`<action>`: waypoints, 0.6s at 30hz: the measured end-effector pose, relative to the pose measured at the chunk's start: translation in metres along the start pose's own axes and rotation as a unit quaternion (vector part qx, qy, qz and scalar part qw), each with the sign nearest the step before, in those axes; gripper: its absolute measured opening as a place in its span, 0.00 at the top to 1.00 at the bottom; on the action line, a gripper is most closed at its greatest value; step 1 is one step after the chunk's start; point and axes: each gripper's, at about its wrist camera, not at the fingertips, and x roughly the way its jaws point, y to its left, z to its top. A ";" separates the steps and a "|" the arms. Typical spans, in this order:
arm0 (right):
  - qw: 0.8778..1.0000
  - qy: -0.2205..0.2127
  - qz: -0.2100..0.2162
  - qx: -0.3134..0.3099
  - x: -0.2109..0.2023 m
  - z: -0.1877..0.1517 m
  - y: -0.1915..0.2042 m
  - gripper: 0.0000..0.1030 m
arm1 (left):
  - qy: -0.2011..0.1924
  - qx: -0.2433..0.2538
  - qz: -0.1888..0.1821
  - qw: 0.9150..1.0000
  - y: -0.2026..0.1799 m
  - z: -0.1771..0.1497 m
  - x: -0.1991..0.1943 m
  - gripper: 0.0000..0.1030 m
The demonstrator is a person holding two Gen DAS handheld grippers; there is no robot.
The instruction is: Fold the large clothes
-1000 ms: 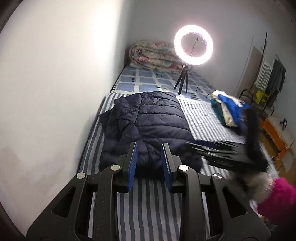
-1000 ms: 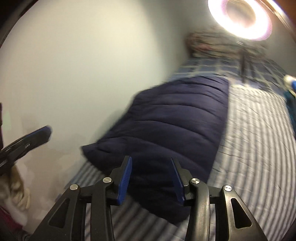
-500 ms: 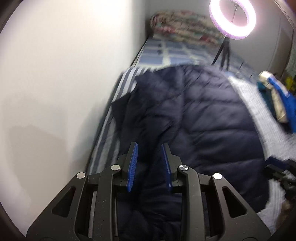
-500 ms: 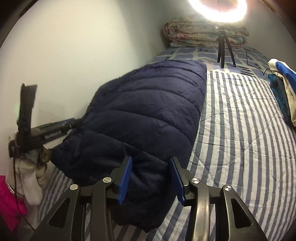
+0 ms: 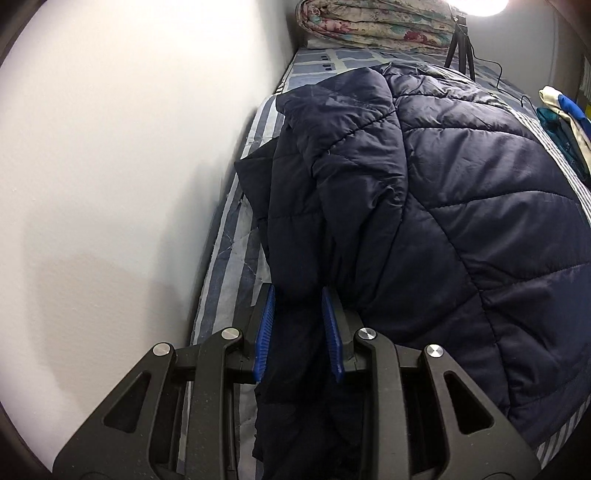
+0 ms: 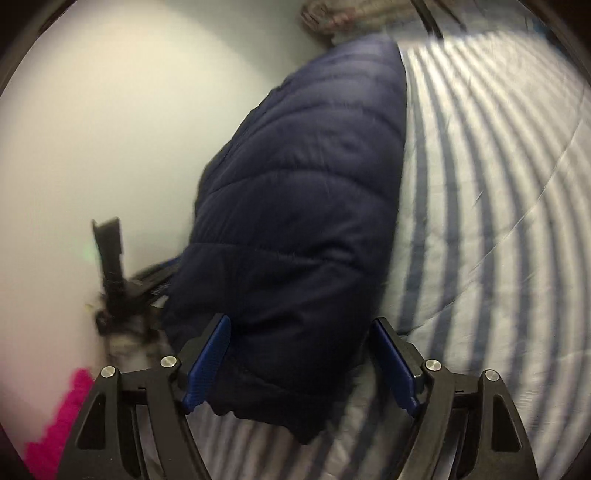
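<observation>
A dark navy quilted puffer jacket point(image 5: 461, 206) lies on the striped bed point(image 5: 232, 236), next to the wall. My left gripper point(image 5: 297, 328) is at the jacket's left near edge, with a dark fold of the jacket between its blue pads; the pads stand a little apart, so I cannot tell if they grip it. My right gripper point(image 6: 299, 365) is open wide, its pads on either side of the jacket's point(image 6: 303, 192) near corner. The left gripper also shows in the right wrist view point(image 6: 122, 280), blurred, at the jacket's left side.
The white wall point(image 5: 110, 184) runs close along the bed's left side. A folded floral quilt point(image 5: 376, 22) lies at the bed's far end, beside a ring light tripod point(image 5: 460, 48). A pile of blue and white clothes point(image 5: 565, 122) sits at the right. A pink sleeve point(image 6: 59, 424) shows.
Both grippers have moved down and in to the jacket's near end. The right gripper has opened wider around the corner. The left gripper now has jacket fabric between its pads.
</observation>
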 end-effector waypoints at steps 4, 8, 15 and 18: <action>1.000 0.012 0.025 0.004 0.012 0.002 0.004 0.40 | 0.001 0.000 0.000 1.000 0.001 0.003 0.001 0.75; 1.000 0.020 0.002 -0.014 0.007 0.007 0.015 0.72 | 0.003 -0.010 -0.004 1.000 0.003 0.003 0.000 0.75; 0.996 0.039 -0.049 -0.056 -0.043 0.006 0.033 0.78 | 0.012 0.007 -0.031 0.999 -0.010 -0.008 -0.017 0.75; 0.993 0.053 -0.077 -0.068 -0.074 -0.003 0.030 0.79 | 0.021 0.013 -0.064 0.998 -0.025 -0.021 -0.033 0.75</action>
